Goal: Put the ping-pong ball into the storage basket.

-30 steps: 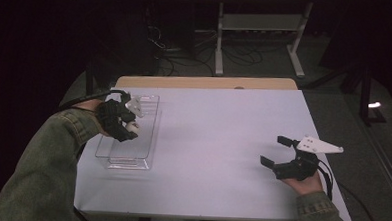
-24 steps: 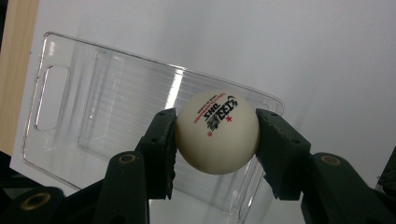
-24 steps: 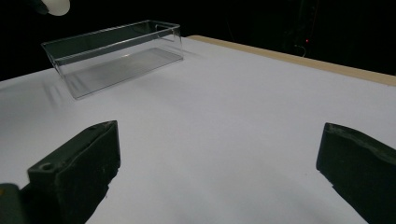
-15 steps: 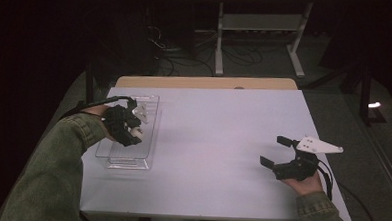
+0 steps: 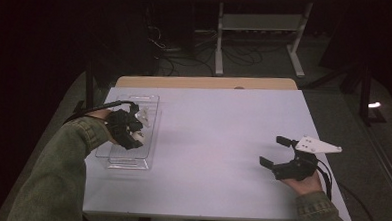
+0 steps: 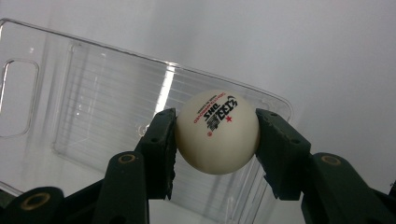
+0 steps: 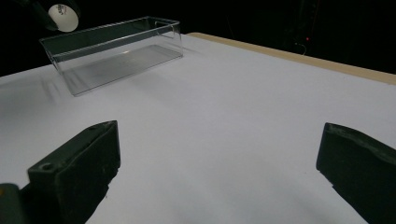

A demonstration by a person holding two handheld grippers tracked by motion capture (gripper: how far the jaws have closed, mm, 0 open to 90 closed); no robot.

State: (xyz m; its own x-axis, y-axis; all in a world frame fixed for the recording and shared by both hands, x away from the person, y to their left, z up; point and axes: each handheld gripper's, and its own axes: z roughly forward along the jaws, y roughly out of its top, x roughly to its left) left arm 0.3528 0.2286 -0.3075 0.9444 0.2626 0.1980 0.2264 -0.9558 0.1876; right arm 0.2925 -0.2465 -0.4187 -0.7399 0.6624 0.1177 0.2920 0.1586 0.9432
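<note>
A white table-tennis ball with red and black print sits between the black jaws of my left gripper, which is shut on it. That gripper hangs over the clear plastic bin at the table's left side, pointing down into it. The bin's ribbed floor lies below the ball. From the right gripper view the ball shows above the bin. My right gripper rests at the table's right, open, with nothing between its jaws.
The white table has a wooden strip along its far edge. Behind it stand a metal stand and cables on a dark floor. Bare tabletop lies between the bin and the right gripper.
My left gripper has sunk lower over the bin with the ball in it. The right gripper has stayed where it was.
</note>
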